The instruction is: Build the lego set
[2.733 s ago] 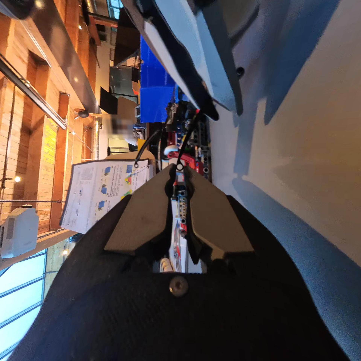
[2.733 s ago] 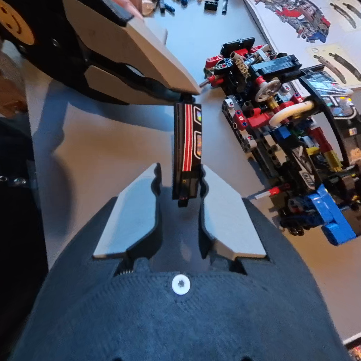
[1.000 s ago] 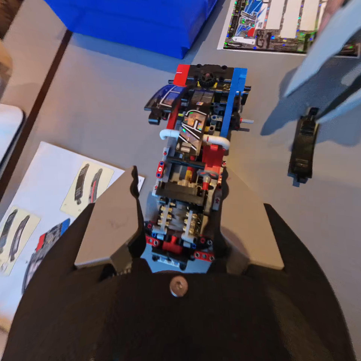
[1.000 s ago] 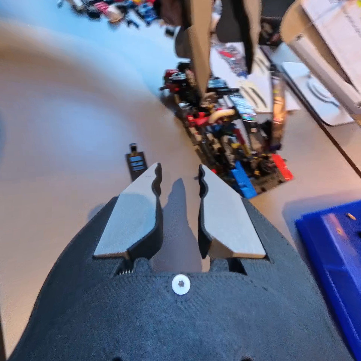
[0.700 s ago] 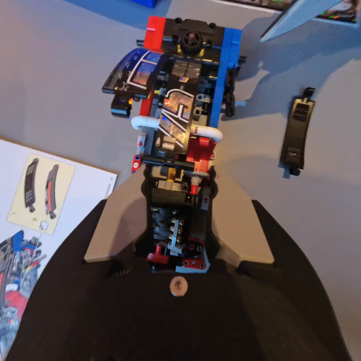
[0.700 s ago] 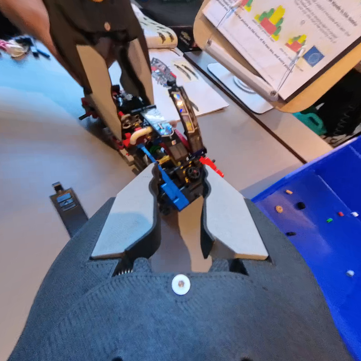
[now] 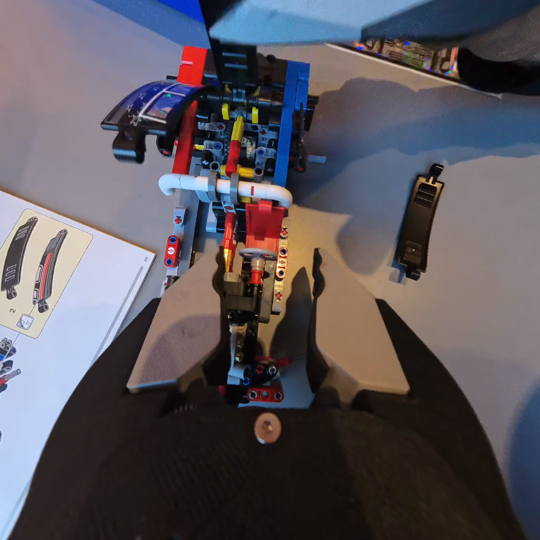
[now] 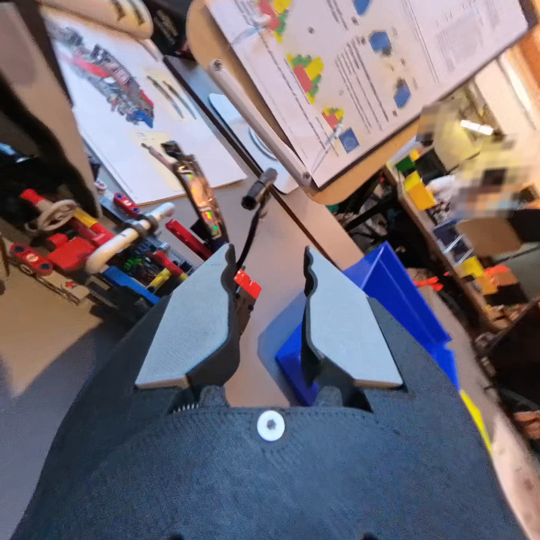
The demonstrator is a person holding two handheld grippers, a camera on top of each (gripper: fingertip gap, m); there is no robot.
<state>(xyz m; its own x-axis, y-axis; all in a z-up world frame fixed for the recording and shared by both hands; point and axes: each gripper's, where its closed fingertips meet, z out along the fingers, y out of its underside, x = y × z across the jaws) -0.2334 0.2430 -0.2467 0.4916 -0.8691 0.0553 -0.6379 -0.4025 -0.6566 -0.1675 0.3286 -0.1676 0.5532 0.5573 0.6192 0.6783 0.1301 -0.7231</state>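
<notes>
The lego car [image 7: 233, 163], with a red left beam, a blue right beam and a white roll bar, lies on the grey table [image 7: 73, 87]. My left gripper [image 7: 267, 263] is open and straddles the car's front end; its left finger touches the car and a gap shows at the right finger. My right gripper [image 8: 268, 257] is open and empty at the car's rear [image 8: 247, 282]. One of its fingers [image 7: 292, 23] shows above the rear in the left wrist view. The car's centre panel [image 8: 252, 228] stands flipped up beside that finger. A loose black curved panel [image 7: 418, 222] lies right of the car.
An open instruction booklet [image 7: 73, 277] lies left of the car, also in the right wrist view [image 8: 146, 117]. A blue bin [image 8: 394, 292] stands behind the car's rear. A tilted board with a printed sheet [image 8: 350, 73] stands past the table edge. A sticker sheet [image 7: 409, 55] lies far right.
The black panel both grippers held now lies on the table. My left gripper came over the car's front. My right gripper moved to the rear, and the centre panel flipped up.
</notes>
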